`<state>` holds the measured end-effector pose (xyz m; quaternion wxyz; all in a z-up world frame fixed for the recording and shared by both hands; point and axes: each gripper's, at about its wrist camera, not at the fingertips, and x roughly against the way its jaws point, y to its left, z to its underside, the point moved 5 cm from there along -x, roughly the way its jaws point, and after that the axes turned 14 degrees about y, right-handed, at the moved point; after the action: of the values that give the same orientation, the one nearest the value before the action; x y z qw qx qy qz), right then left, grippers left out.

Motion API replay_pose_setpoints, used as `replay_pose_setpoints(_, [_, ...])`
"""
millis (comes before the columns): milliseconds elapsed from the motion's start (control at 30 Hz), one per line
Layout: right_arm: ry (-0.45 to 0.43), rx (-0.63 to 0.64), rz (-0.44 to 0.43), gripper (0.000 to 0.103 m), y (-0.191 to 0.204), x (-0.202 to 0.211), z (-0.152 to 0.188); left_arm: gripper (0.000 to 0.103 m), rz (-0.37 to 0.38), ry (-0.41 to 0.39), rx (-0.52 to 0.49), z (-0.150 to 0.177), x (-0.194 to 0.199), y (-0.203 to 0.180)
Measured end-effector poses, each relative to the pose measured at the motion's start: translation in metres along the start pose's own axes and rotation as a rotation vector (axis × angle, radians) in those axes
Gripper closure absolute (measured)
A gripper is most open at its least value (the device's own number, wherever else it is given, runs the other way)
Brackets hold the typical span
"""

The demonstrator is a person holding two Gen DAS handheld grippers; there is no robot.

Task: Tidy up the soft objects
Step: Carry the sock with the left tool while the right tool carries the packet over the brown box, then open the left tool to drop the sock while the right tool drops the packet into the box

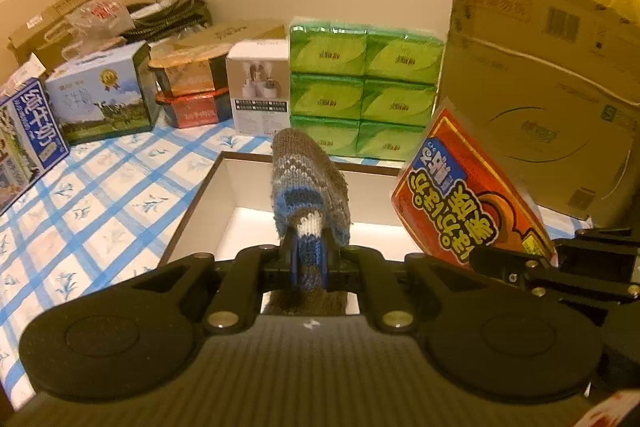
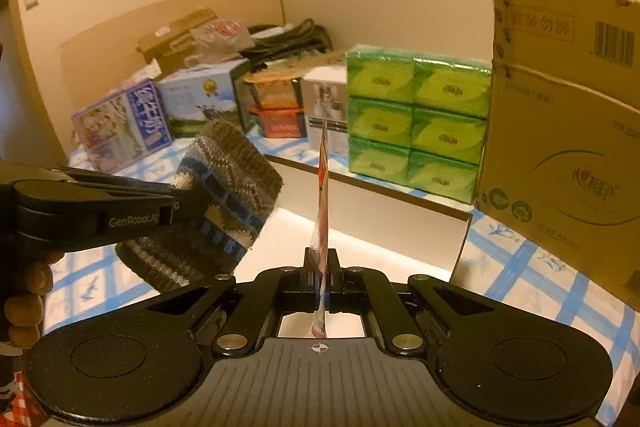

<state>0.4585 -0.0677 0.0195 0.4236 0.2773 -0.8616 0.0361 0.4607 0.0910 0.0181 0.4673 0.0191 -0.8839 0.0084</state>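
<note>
Knitted sock, left wrist view: grey, blue and white sock stands up over the open white box, its lower part clamped in the left gripper.
Left fingers, left wrist view: clenched tight on the sock, the knit squeezed between them.
Orange packet, left wrist view: flat printed packet tilts over the right side of the white box, with the right gripper at its lower edge.
Behind the box, left wrist view: green tissue packs stacked just beyond the far rim; a large cardboard carton to their right.
Worktop, left wrist view: blue checked cloth left of the box.
Orange packet, right wrist view: seen edge-on, upright over the white box.
Right fingers, right wrist view: the right gripper pinches the packet's lower edge, almost fully closed.
Knitted sock, right wrist view: sock hangs from the left gripper over the left side of the box.
Hand, right wrist view: a person's fingers wrap the left gripper's handle.
</note>
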Motion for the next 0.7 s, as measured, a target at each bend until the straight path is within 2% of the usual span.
replay_pose_setpoints(367, [0.095, -0.045, 0.037, 0.101, -0.026, -0.064, -0.008, 0.093, -0.001, 0.075, -0.009, -0.018, -0.061, -0.001])
replay_pose_setpoints(433, [0.105, -0.05, 0.042, 0.101, -0.027, -0.07, -0.007, 0.09, 0.007, 0.083, -0.01, -0.019, -0.068, -0.001])
replay_pose_setpoints(467, [0.111, -0.054, 0.042, 0.101, -0.029, -0.073, -0.006, 0.085, 0.009, 0.086, -0.011, -0.019, -0.071, -0.001])
replay_pose_setpoints(500, [0.116, -0.057, 0.042, 0.101, -0.029, -0.075, -0.006, 0.074, 0.009, 0.092, -0.016, -0.019, -0.074, -0.001])
replay_pose_setpoints(567, [0.121, -0.068, 0.048, 0.101, -0.032, -0.079, -0.006, 0.066, -0.005, 0.097, -0.037, -0.02, -0.078, -0.001])
replay_pose_setpoints(700, [0.127, -0.082, 0.057, 0.101, -0.035, -0.083, -0.007, 0.066, -0.04, 0.101, -0.052, -0.019, -0.079, 0.008])
